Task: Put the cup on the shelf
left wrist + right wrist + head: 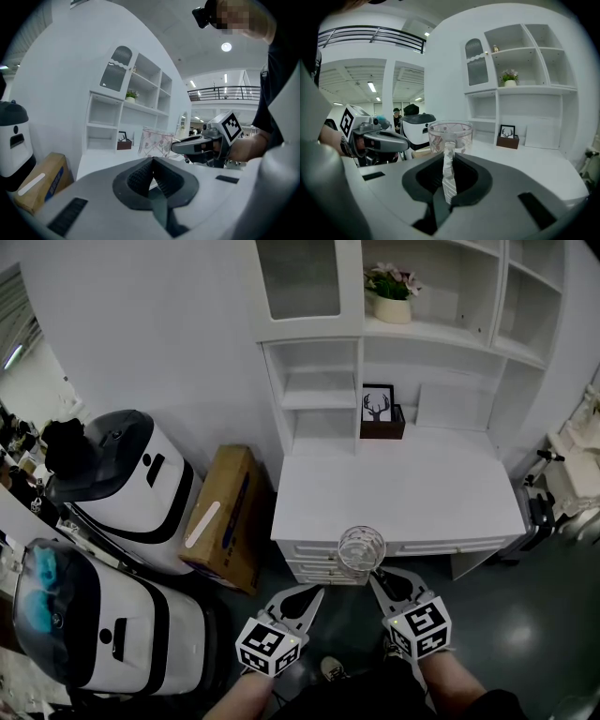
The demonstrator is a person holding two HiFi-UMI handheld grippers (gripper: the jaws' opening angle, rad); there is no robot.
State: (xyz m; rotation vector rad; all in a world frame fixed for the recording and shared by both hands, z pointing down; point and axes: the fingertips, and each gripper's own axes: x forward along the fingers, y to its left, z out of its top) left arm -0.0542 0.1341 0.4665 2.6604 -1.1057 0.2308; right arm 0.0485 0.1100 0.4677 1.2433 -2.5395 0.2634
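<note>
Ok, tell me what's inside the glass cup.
The clear patterned glass cup looks empty from above, with only its base showing. The right gripper, gripping it, hides the near edge.

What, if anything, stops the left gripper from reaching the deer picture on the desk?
Probably nothing, so yes: the left gripper is empty, and only bare desk lies before the deer picture. The cup is off to its right.

Cup (362,549): clear glass w/ pink pattern, upright, pinched in right gripper (374,572), before desk (412,493) edge. Shelf (441,334): white, open compartments.
</note>
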